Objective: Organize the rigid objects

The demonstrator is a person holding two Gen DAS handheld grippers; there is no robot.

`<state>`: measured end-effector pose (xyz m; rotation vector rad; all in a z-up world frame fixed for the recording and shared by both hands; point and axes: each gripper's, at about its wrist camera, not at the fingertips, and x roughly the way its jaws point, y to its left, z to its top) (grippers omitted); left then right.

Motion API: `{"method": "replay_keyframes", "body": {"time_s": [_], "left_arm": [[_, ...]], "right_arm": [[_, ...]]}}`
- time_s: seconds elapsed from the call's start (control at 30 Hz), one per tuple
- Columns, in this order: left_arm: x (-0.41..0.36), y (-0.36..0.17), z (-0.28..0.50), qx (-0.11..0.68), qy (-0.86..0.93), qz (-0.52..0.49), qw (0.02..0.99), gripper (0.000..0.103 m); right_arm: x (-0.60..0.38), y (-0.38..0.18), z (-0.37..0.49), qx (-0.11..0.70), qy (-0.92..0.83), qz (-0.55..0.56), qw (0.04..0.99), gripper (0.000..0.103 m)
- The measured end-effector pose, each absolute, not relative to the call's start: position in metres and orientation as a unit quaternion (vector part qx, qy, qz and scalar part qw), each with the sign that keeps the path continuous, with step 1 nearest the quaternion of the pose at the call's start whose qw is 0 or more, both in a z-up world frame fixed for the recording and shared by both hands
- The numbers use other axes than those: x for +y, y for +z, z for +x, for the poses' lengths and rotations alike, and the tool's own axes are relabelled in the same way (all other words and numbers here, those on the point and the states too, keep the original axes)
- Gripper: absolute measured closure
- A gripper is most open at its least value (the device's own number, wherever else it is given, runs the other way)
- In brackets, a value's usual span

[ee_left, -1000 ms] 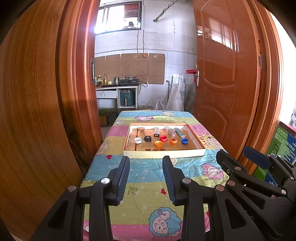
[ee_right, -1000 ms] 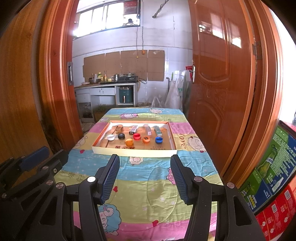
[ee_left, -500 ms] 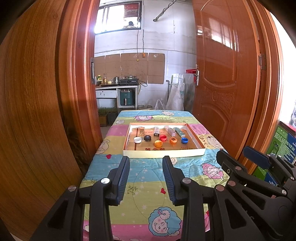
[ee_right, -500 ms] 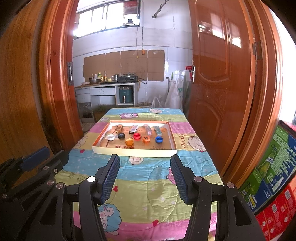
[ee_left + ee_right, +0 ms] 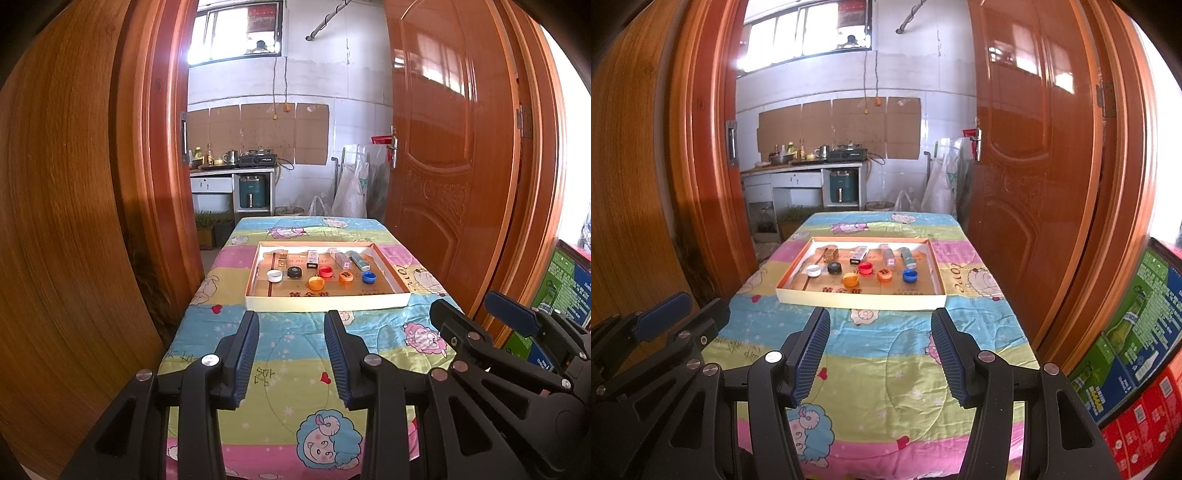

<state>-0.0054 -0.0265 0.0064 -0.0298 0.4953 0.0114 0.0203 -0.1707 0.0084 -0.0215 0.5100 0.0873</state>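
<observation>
Nothing has moved: both ribbed grippers, left (image 5: 291, 349) and right (image 5: 881, 349), gape empty before seemingly cardboard tray (image 5: 857, 301).

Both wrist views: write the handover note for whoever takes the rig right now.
Left tool: open, empty, held over the near end of the table, short of the tray.
Right tool: open, empty, beside it, likewise short of the tray.
Tray sits mid-table on the cartoon cloth. In it, a front row of caps: white, black, yellow-orange, red, orange, blue. Behind them lie four small oblong items, details too small to read.
Done: nothing grasped yet.
Left: all the sorting.
</observation>
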Motion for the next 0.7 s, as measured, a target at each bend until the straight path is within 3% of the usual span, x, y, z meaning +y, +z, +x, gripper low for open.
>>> {"method": "replay_keyframes", "body": {"time_s": [0.7], "left_arm": [[-0.0281,0.0036,-0.0051,0.247,0.002,-0.014,0.969,0.066]], "right_arm": [[-0.1695,0.0080,0.0227,0.252,0.040,-0.011,0.967,0.044]]}}
